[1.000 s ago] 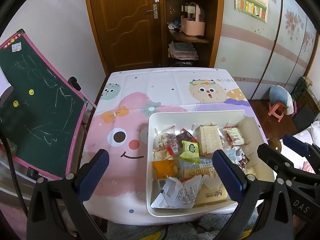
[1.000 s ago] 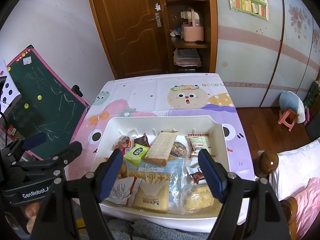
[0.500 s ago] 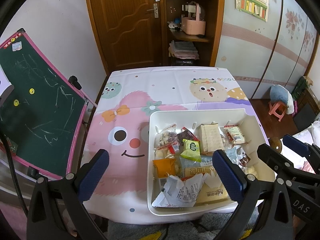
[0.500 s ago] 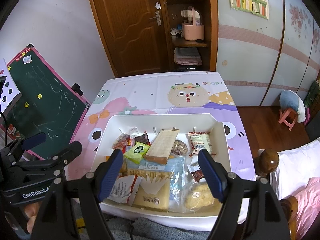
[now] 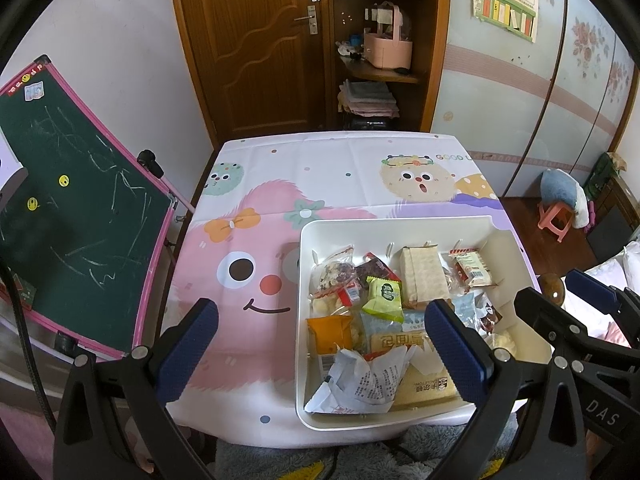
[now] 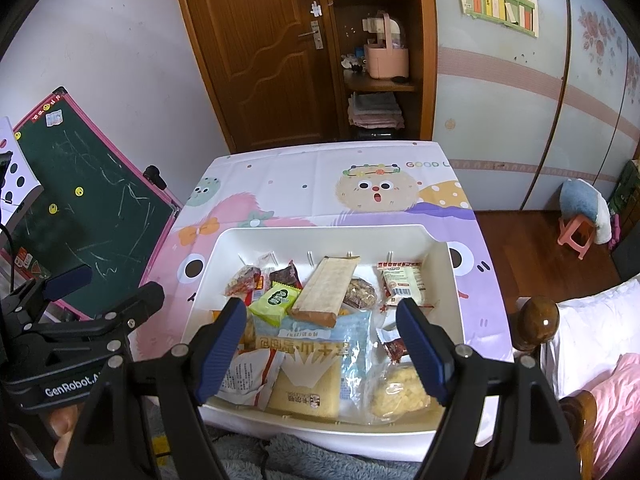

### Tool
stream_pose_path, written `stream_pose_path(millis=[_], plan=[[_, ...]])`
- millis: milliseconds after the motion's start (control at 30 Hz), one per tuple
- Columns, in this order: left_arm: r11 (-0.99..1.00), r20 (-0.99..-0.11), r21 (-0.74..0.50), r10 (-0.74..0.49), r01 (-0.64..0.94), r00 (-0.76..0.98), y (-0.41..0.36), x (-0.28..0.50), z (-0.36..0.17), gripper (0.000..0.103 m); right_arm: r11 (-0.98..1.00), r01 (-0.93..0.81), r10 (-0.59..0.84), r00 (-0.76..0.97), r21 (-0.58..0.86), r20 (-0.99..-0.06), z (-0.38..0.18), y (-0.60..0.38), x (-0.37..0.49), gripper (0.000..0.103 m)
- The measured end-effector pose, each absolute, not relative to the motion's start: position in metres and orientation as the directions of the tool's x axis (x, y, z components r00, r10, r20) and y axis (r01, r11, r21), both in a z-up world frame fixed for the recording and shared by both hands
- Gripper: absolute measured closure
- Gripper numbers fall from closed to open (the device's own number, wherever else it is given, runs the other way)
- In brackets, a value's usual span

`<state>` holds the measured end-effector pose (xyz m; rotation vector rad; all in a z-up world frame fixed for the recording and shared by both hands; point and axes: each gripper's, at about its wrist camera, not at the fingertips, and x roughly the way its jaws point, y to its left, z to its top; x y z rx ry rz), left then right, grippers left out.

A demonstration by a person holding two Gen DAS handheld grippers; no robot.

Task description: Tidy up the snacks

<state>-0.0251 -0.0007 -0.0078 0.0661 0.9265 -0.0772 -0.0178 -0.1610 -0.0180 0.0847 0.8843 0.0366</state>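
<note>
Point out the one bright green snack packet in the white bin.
It is the lime-green packet lying left of the long tan cracker pack, toward the middle of the white bin. No other wrapper there is green.

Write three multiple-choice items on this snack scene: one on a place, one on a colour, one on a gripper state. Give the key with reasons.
1. Where are the snack packets?
A. Inside the white bin
B. Scattered on the tablecloth
C. On the corner shelf

2. What colour is the small packet beside the long tan cracker pack?
A. Blue
B. Light green
C. Black

3. How are the two grippers?
A. Both shut on snacks
B. Left shut, right open
C. Both open, holding nothing

Key: 1 A, every packet lies within the bin's walls. 2 B, its wrapper is light green in both views. 3 C, the left gripper and right gripper each show wide-apart fingers above the bin with nothing between them.
</note>
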Motion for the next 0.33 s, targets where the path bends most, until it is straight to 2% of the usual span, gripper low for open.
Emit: stream_pose_path(millis=[333], plan=[[0.995, -0.801, 0.024, -0.037, 0.095, 0.597, -0.001, -0.0248, -0.0076, 0.0, 0.996, 0.003, 0.066, 0.632, 0.088, -0.772, -0.0189, -0.1604, -0.018, 0.025]])
